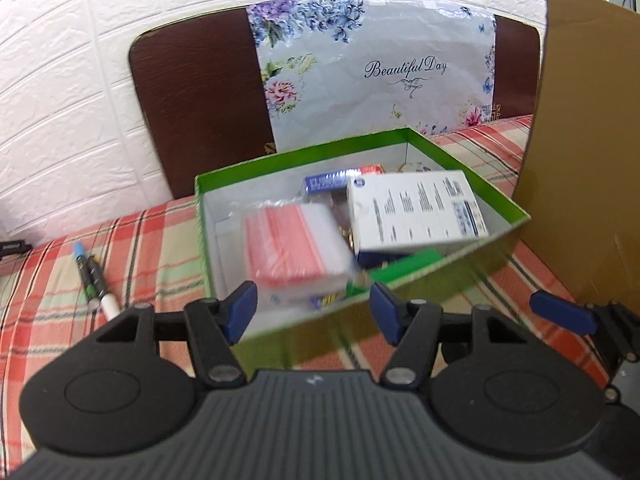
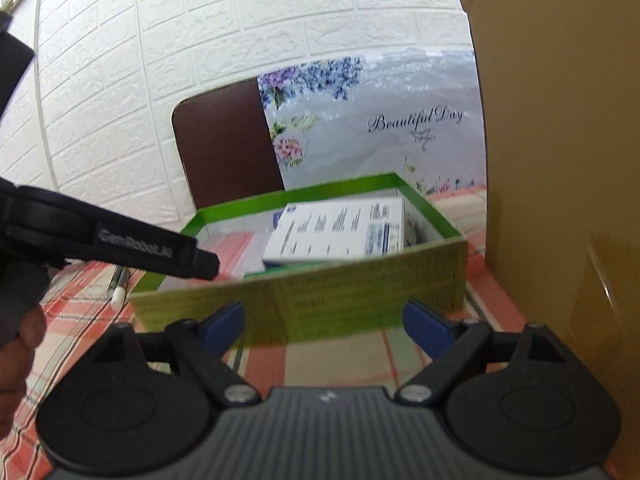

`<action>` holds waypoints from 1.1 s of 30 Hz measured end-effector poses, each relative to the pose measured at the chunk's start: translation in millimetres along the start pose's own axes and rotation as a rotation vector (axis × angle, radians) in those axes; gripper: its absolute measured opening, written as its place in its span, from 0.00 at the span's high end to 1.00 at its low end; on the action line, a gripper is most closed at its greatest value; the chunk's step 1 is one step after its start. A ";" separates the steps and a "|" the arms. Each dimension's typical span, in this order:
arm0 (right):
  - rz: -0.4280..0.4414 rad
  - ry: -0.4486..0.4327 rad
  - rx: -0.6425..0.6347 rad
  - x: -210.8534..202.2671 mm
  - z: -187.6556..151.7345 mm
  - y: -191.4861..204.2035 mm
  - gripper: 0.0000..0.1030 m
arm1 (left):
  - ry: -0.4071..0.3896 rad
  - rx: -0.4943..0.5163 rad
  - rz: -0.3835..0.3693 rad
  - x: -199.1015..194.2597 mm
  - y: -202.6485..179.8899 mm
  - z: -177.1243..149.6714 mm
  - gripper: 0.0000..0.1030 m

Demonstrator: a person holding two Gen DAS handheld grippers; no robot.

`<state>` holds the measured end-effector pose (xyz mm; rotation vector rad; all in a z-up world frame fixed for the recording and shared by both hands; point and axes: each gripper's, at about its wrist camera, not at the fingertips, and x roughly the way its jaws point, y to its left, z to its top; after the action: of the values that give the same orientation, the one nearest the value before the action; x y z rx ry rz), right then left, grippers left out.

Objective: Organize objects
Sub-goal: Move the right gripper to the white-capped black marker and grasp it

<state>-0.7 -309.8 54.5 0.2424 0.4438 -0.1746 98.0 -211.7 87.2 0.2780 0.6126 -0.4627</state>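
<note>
1. The left tongs are standing wide apart and holding nothing, their blue pads hovering just in front of the near wall of the green box.
2. The right tongs are also gaping wide and gripping nothing, facing the same near wall of the green box from a lower angle.
3. The green box is sitting on the table's plaid cloth, toward the far edge, with its lid off.
4. Inside it, a white printed carton is lying tilted on top of other items at the right side, and a blurred red-and-white packet is showing at the left, its contact with the floor of the box unclear.
5. A blue-and-red package is peeking out behind the carton, toward the box's far wall.
6. 2 markers are lying side by side on the cloth, left of the box and apart from it.
7. A brown cardboard sheet is standing upright at the table's right edge, just beside the box.
8. A floral bag reading "Beautiful Day" is leaning at the far edge against a dark brown board.
9. In the right wrist view, a black strap is crossing the left side.
</note>
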 end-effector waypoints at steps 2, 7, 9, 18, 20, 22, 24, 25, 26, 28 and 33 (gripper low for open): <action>0.004 0.027 -0.001 -2.6 -6.2 3.8 0.14 | 0.005 0.001 0.005 -6.1 1.8 -8.9 0.38; 0.022 0.092 -0.007 -5.7 -21.8 17.2 0.19 | 0.025 -0.012 0.022 -15.9 12.0 -35.2 0.38; 0.033 0.127 -0.015 -3.8 -28.5 24.9 0.25 | 0.033 -0.022 0.035 -18.4 19.5 -47.2 0.38; 0.109 0.220 -0.136 -3.0 -52.1 75.8 0.35 | 0.119 -0.101 0.118 -11.7 73.7 -99.6 0.38; 0.136 0.230 -0.173 -3.5 -54.5 93.0 0.35 | 0.132 -0.128 0.137 -9.4 88.4 -107.9 0.37; 0.162 0.236 -0.208 -3.4 -57.2 111.8 0.35 | 0.119 -0.146 0.151 -10.8 100.5 -113.1 0.37; 0.174 0.237 -0.254 -1.4 -60.9 132.5 0.32 | 0.112 -0.162 0.171 -12.5 111.9 -116.4 0.37; 0.178 0.231 -0.281 -1.1 -63.0 142.5 0.32 | 0.111 -0.175 0.178 -12.7 118.5 -117.6 0.37; 0.211 0.243 -0.292 0.8 -63.8 150.9 0.34 | 0.112 -0.190 0.183 -12.9 125.8 -119.0 0.37; 0.237 0.249 -0.314 3.3 -64.1 166.9 0.34 | 0.110 -0.218 0.195 -13.3 140.0 -122.6 0.37; 0.299 0.264 -0.410 14.1 -67.5 206.3 0.37 | 0.095 -0.256 0.251 -14.5 173.2 -130.8 0.33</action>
<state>29.8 -96.0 29.1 -0.0742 0.6867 0.2444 109.5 -7.6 13.0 0.1304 0.7115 -0.1275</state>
